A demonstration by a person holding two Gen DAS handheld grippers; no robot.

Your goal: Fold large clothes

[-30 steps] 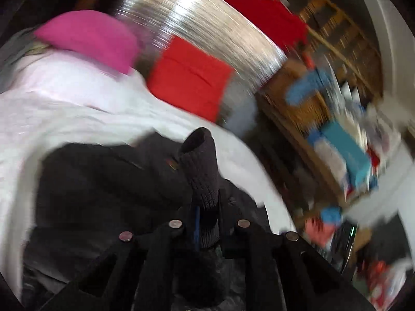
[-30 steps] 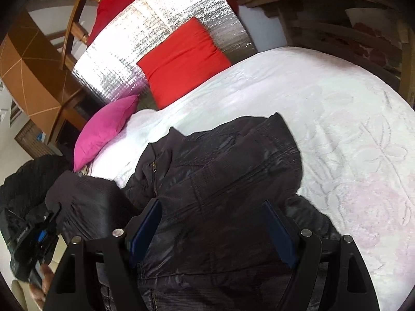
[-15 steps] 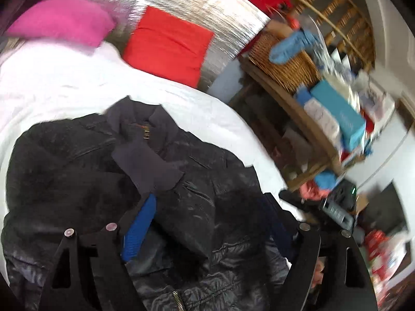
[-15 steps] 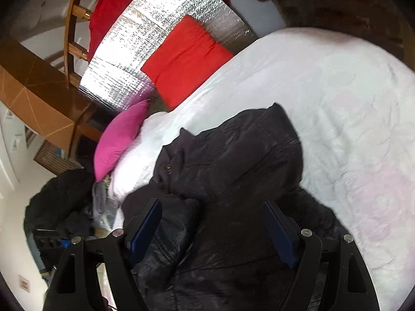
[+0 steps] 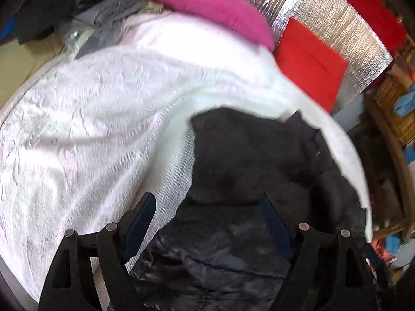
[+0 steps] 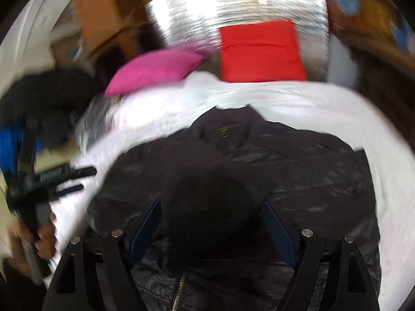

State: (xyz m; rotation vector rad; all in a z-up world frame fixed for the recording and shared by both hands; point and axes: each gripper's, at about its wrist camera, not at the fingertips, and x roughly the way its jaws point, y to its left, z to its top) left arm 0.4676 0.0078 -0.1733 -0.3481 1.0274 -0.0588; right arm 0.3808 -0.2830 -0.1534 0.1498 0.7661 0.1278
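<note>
A black padded jacket (image 6: 298,171) lies face up on the white bedspread (image 5: 103,108), collar toward the pillows, zip (image 6: 181,285) near me. A darker sleeve (image 6: 207,181) is folded across its chest. My right gripper (image 6: 211,212) hovers open over the jacket's lower front, nothing between its blue pads. My left gripper (image 5: 207,207) is open too, above the jacket's (image 5: 259,155) left edge where it meets the bedspread. In the right wrist view the left gripper (image 6: 83,180) shows at the far left over the bedspread, held by a hand (image 6: 39,233).
A pink pillow (image 5: 212,10) and a red cushion (image 5: 308,59) lean at the head of the bed against a silver foil panel (image 6: 233,7). Loose clothes (image 5: 109,13) are heaped beyond the bed's left side. A wicker shelf (image 5: 396,119) with clutter stands on the right.
My left gripper let go of the sleeve cuff, opened, and swung left to the jacket's edge. The sleeve now lies across the jacket. My right gripper rolled and moved over the jacket's front.
</note>
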